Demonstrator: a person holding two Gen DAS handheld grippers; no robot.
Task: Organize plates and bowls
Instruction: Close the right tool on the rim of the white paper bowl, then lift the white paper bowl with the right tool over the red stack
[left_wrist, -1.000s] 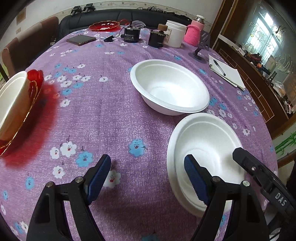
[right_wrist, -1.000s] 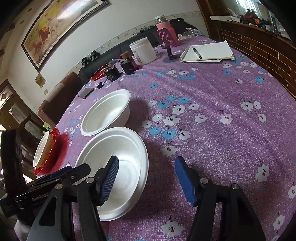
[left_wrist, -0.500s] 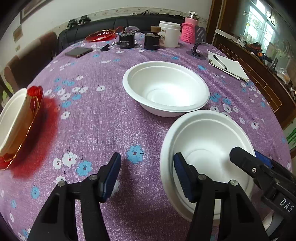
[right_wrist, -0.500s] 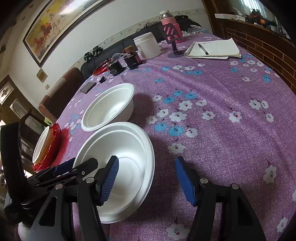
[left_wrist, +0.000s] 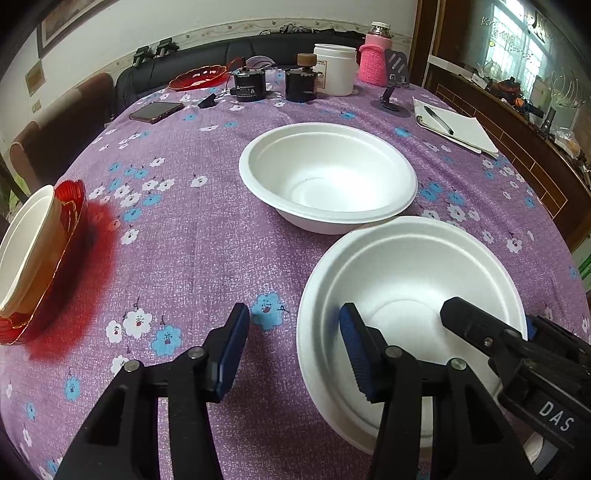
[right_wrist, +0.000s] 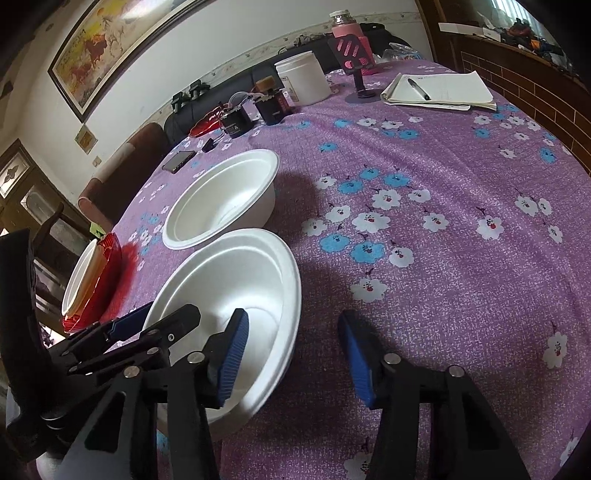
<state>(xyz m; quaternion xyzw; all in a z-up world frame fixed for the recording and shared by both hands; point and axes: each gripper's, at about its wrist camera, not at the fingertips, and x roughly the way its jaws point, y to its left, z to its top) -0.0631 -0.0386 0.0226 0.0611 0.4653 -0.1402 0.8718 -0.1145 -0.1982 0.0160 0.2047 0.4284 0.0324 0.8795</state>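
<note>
The near white bowl (left_wrist: 413, 280) sat mouth-up on the purple tablecloth (left_wrist: 192, 236), touching the far bowl (left_wrist: 328, 177). The left gripper (left_wrist: 295, 350) and right gripper (right_wrist: 291, 354) straddled opposite rims, jaws closing, pads not yet pressing.

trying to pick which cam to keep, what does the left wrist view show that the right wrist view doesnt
Only the left wrist view: the window and the glassware shelf along the wall.

Only the right wrist view: the framed painting and the cabinet behind the chair.

Both: the near white bowl with each gripper straddling a side of its rim, left gripper and right gripper, jaws closing, pads not yet pressing; the far white bowl; the red plate stacked with a bowl; the notepad.
</note>
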